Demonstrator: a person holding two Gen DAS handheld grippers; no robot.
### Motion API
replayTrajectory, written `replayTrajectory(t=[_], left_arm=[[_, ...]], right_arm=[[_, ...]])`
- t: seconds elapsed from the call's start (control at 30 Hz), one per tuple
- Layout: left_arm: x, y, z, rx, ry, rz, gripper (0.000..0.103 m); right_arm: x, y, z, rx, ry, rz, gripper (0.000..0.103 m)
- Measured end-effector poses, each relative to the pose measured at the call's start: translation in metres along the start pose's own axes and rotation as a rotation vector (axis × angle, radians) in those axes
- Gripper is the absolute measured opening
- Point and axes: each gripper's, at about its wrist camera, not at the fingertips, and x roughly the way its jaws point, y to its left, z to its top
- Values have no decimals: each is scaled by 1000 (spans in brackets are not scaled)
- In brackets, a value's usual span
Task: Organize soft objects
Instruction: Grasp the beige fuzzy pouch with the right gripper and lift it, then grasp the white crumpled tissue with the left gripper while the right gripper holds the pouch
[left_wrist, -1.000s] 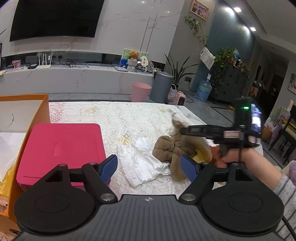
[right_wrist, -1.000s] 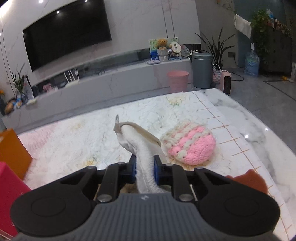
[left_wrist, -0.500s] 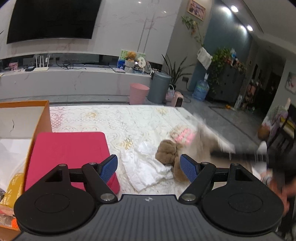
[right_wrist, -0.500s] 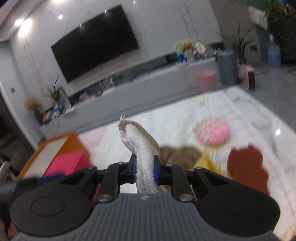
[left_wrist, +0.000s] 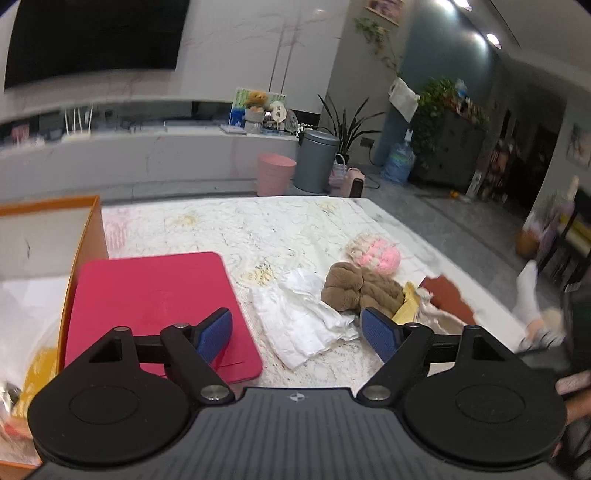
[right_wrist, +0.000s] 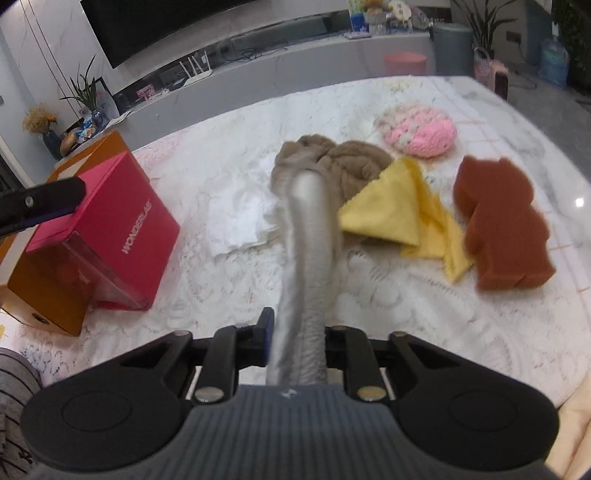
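Beige sock (right_wrist: 308, 258) stands pinched in the right tongs (right_wrist: 297, 341) at lower centre, its long axis running up the frame toward one brown plush (right_wrist: 347, 166). Left tongs (left_wrist: 295, 334) gape empty. One yellow cloth (right_wrist: 402, 210), one brown sponge (right_wrist: 498, 225), one pink knit (right_wrist: 424, 134) sit right; surface (right_wrist: 406, 325) lies bare below.

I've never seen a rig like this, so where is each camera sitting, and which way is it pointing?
Left wrist: on the open left gripper, facing across the table at the red box and white cloth.
Right wrist: on the right gripper, shut on a beige sock, facing the table.
Shared: pink knit piece.
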Motion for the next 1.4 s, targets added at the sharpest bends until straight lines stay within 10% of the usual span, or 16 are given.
replayTrajectory(t=[0.47,0.6,0.83,1.4], left_arm=[[84,-75,-22,247,-49,232,97],[101,-76,-22,145,13,172,97],[136,-77,-25,107,70,287,96],[159,-54,-30,62,72,140,86]], right_arm=[[-47,-25,17,35,-100,-22,2],[-59,-30,17,44,-110,9,2],[-71,-25,18,43,-146,10,3],[-59,-32,25,122,-137,71,3]])
